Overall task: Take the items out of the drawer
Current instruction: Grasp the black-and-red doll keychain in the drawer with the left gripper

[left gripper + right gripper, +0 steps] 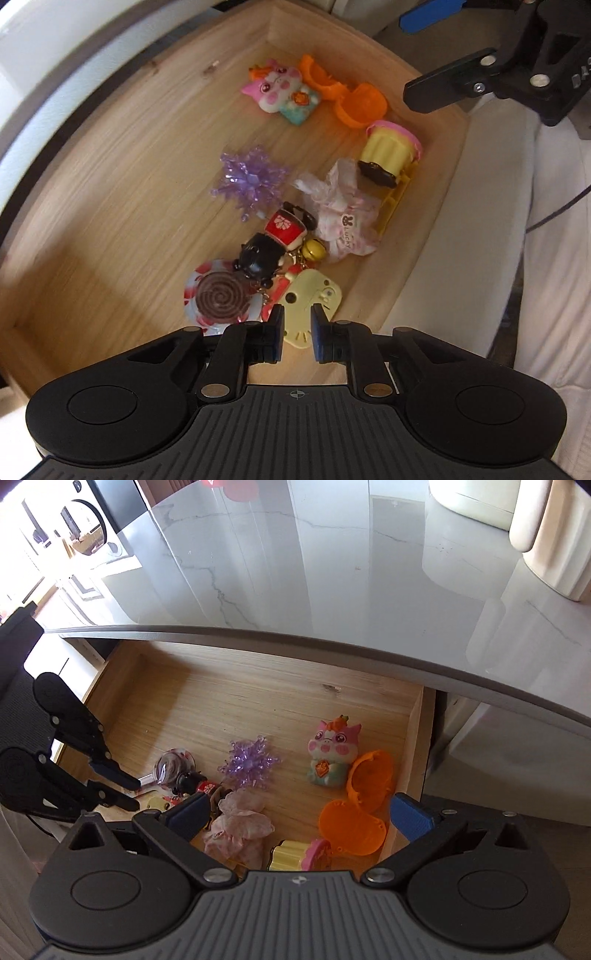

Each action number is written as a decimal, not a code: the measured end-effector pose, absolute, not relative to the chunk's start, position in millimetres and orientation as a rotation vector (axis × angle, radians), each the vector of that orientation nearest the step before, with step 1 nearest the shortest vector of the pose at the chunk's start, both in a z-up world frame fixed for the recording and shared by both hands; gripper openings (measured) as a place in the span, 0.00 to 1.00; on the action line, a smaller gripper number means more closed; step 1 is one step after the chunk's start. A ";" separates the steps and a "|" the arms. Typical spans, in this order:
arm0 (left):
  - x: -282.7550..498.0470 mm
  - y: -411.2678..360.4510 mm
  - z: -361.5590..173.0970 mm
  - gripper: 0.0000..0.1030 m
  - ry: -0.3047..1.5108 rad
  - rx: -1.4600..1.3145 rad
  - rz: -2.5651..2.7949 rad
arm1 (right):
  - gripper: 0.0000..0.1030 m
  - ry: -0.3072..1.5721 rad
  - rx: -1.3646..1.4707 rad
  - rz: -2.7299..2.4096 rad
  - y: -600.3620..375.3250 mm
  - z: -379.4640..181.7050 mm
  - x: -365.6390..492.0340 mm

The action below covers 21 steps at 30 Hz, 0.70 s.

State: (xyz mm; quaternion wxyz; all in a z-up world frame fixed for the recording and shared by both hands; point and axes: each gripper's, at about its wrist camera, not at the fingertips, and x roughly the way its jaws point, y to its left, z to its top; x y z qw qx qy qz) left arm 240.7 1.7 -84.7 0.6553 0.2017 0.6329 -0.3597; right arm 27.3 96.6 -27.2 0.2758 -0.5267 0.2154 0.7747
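Drawer (417, 738) sits pulled out under the marble top, toys clustered lower centre in both views: pale-yellow flat charm (314, 295) just ahead of the left gripper (297, 338), whose tongs are nearly together with a small gap and nothing pinched. The right gripper (299, 812) has its tongs spread wide and empty over the pink cloth scrunchie (240, 830) and the orange clamshell capsule (352, 830). Judgement: the charm looks light, rigid and slick, and tangled by chain with the black figurine (258, 258), so pinch its thin edges; the scrunchie is soft, grab it mid-bunch.
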 end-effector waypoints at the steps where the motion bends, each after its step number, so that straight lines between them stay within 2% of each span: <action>1: 241.6 -3.7 -89.1 0.16 1.434 0.480 -0.811 | 1.00 0.583 -1.412 2.079 96.5 -27.4 29.4; 3: 241.9 -14.0 -92.7 0.16 1.389 0.545 -0.776 | 1.00 0.589 -1.400 2.075 98.1 -25.9 32.4; 6: 235.1 -25.7 -85.4 0.16 1.223 0.637 -0.791 | 1.00 0.591 -1.385 2.073 98.6 -23.0 35.9; 8: 233.4 -30.0 -83.4 0.16 1.195 0.646 -0.830 | 1.00 0.594 -1.386 2.074 97.9 -22.6 37.7; 11: 234.3 -36.3 -92.9 0.19 1.210 0.677 -0.842 | 1.00 0.599 -1.391 2.069 98.1 -21.4 40.4; 12: 236.8 -37.8 -93.0 0.26 1.205 0.682 -0.861 | 1.00 0.605 -1.388 2.067 98.9 -19.8 41.8; 14: 239.0 -42.0 -98.6 0.34 1.223 0.713 -0.875 | 1.00 0.623 -1.377 2.064 101.1 -18.4 44.4; 17: 244.0 -43.2 -107.5 0.39 1.293 0.738 -0.869 | 1.00 0.661 -1.365 2.054 104.9 -18.0 48.7; 21: 255.2 -40.0 -106.8 0.31 1.361 0.649 -0.817 | 1.00 0.643 -1.373 2.027 105.1 -19.7 51.1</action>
